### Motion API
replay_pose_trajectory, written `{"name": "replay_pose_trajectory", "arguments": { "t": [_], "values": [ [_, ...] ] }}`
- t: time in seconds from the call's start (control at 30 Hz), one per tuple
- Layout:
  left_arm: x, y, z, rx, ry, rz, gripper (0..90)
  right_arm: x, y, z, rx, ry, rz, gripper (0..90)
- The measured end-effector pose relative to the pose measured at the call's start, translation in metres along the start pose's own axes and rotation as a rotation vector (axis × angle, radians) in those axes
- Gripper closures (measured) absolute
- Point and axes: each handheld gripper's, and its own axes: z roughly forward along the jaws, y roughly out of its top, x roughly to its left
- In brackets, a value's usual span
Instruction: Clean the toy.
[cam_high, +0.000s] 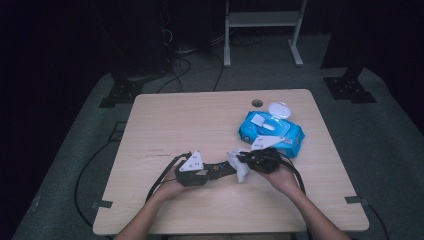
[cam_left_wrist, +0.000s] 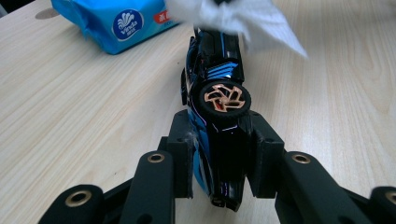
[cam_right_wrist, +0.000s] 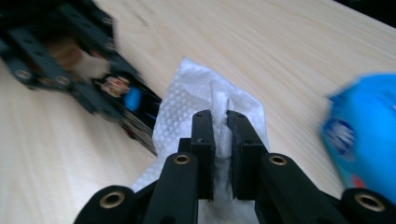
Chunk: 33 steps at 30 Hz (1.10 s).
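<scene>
Left gripper: its two black jaws are clenching a black toy car with blue stripes, one pad pressing on each flank. The car is lying on its side between the pads, a wheel with a copper-coloured spoked hub facing up just ahead of the fingertips. The car's far end is reaching forward of the jaws and is passing under a white wipe, which is hiding its tip; the wipe itself is being cut off by the top edge of the left gripper view.

Right gripper: its jaws are grasping the same wipe, pinching a bunched fold between nearly closed pads, while the rest of the embossed sheet is spreading out ahead of and below the jaws. Ahead and to the left of these jaws the car and the other gripper are appearing blurred.

Beyond the jaws, a blue pack of wipes is lying on the wooden table. Its round logo is reading "Vinda"; the white characters on the red patch beside it are too small to read. In the right gripper view the pack is showing blurred and cut off at the right edge.

In the high view both grippers are meeting near the table's front edge, the pack lying just beyond the right one with its lid flipped open.
</scene>
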Motion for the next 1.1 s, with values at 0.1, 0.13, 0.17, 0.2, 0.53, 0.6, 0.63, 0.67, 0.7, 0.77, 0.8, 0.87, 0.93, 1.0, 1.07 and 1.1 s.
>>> {"name": "replay_pose_trajectory", "arguments": {
  "t": [0.1,0.13,0.17,0.2,0.53,0.6,0.63,0.67,0.7,0.77,0.8,0.87,0.93,1.0,1.07,1.1],
  "values": [
    [-0.001,0.000,0.000,-0.001,-0.003,0.001,67.1,-0.002,-0.004,-0.002,-0.012,-0.005,0.021,81.2],
    [-0.001,0.000,0.000,-0.002,-0.005,0.000,67.0,0.000,-0.004,-0.001,-0.018,-0.002,0.018,81.2],
    [-0.001,0.000,0.001,-0.002,-0.005,-0.001,67.1,0.003,-0.002,0.002,-0.027,0.016,0.017,81.2],
    [-0.001,0.001,0.001,-0.003,-0.007,0.001,67.0,0.005,0.000,0.004,-0.033,0.036,0.023,81.2],
    [-0.001,-0.001,-0.003,0.002,-0.012,0.006,67.1,0.018,0.008,0.016,-0.027,0.074,-0.020,81.1],
    [0.000,-0.001,-0.003,0.001,-0.018,0.009,67.0,0.009,0.002,0.009,-0.027,0.047,-0.002,81.1],
    [0.000,-0.001,-0.003,0.000,-0.018,0.010,67.1,0.004,0.000,0.005,-0.028,0.036,0.013,81.1],
    [0.000,-0.001,-0.003,0.002,-0.018,0.011,67.0,0.000,-0.003,0.003,-0.027,0.025,0.018,81.1],
    [0.000,-0.001,-0.003,0.001,-0.019,0.009,67.0,-0.002,-0.005,0.001,-0.030,0.022,0.030,81.1],
    [0.001,-0.001,-0.002,0.000,-0.018,0.004,67.0,-0.004,-0.006,-0.001,-0.032,0.018,0.040,81.1],
    [0.001,-0.001,-0.003,0.002,-0.018,0.007,67.0,-0.003,-0.006,0.000,-0.036,0.014,0.035,81.1],
    [0.001,-0.002,-0.003,0.002,-0.020,0.005,66.9,0.001,-0.004,0.003,-0.036,0.016,0.033,81.1],
    [0.002,-0.002,-0.003,-0.001,-0.020,0.003,67.0,0.004,-0.002,0.006,-0.039,0.032,0.025,81.1],
    [0.002,-0.002,-0.003,-0.004,-0.020,0.002,67.0,0.004,-0.001,0.006,-0.039,0.034,0.019,81.1],
    [0.002,-0.003,-0.003,0.000,-0.019,0.008,67.0,0.001,-0.003,0.004,-0.038,0.028,0.024,81.1],
    [0.002,-0.003,-0.003,0.000,-0.019,0.007,67.1,-0.002,-0.006,0.001,-0.040,0.018,0.037,81.1]
  ]
}}
